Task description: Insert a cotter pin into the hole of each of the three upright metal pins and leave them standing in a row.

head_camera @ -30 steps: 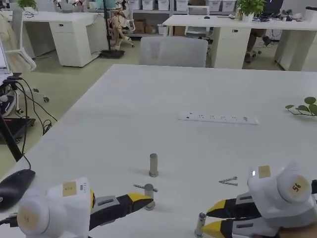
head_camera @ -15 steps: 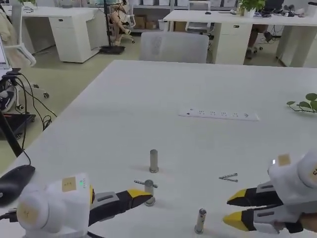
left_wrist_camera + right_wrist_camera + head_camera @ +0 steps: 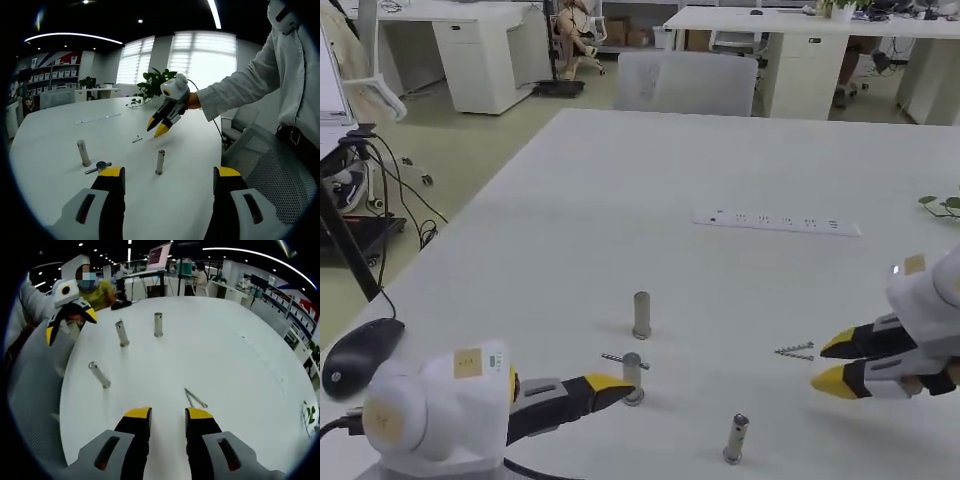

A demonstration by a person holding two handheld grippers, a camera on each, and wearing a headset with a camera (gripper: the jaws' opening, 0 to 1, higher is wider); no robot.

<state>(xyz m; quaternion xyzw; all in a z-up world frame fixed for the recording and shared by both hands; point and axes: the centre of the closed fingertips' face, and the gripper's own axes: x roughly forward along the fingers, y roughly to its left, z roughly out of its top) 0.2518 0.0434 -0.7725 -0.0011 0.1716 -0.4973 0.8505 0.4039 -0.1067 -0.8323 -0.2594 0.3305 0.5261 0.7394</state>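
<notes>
Left gripper [image 3: 615, 385] held wide open, empty, tips beside middle metal pin [image 3: 633, 380] crossed by cotter pin [image 3: 616, 358]; right gripper [image 3: 835, 362] slightly parted, empty, near loose cotter pins [image 3: 795, 351]; far pin [image 3: 641, 315], near pin [image 3: 736, 438] seen standing

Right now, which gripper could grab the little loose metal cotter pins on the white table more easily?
Probably the right gripper: its open jaws point at the metal cotter pins just ahead; the left gripper sits farther off.

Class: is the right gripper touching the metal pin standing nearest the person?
Apart. The head view shows bare table between the right gripper and that metal pin. The right gripper view shows the same gap.
</notes>
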